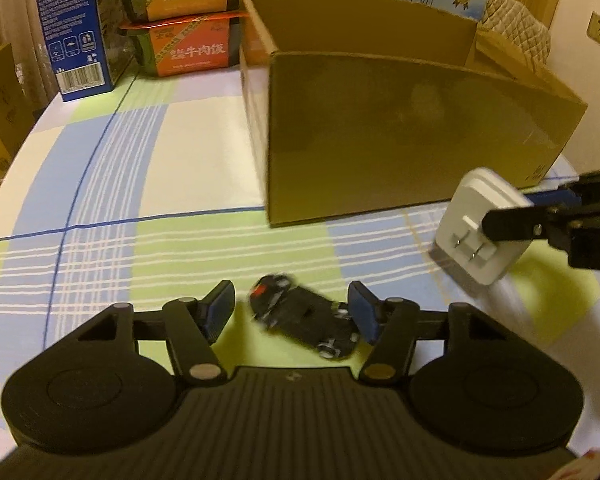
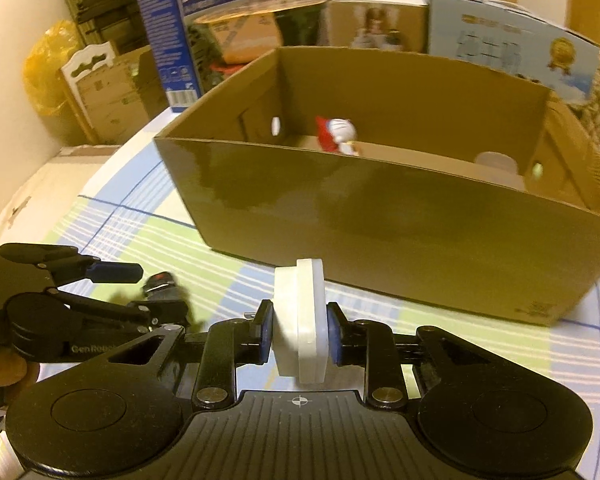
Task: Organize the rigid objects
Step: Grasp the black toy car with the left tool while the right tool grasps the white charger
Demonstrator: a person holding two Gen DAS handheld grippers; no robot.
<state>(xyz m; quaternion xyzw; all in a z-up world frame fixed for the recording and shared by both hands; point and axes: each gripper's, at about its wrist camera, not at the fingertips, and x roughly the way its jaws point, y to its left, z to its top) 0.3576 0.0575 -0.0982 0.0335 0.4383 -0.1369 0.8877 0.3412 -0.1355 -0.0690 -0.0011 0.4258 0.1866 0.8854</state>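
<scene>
A black toy car point(image 1: 304, 316) lies on its side on the checked tablecloth between the open fingers of my left gripper point(image 1: 294, 308); it also shows in the right wrist view point(image 2: 164, 290). My right gripper point(image 2: 300, 330) is shut on a white plug adapter point(image 2: 302, 320) and holds it above the cloth in front of the open cardboard box point(image 2: 400, 216). The adapter point(image 1: 480, 226) shows its metal prongs in the left wrist view, right of the box point(image 1: 380, 132). A small blue-and-red figurine point(image 2: 338, 134) lies inside the box.
Blue milk cartons point(image 1: 70, 28) and stacked orange food boxes point(image 1: 188, 20) stand behind the box at the table's far edge. More cardboard boxes point(image 2: 108, 92) and a yellow bag point(image 2: 46, 68) sit beyond the table's left side. A quilted chair back point(image 1: 516, 20) is at far right.
</scene>
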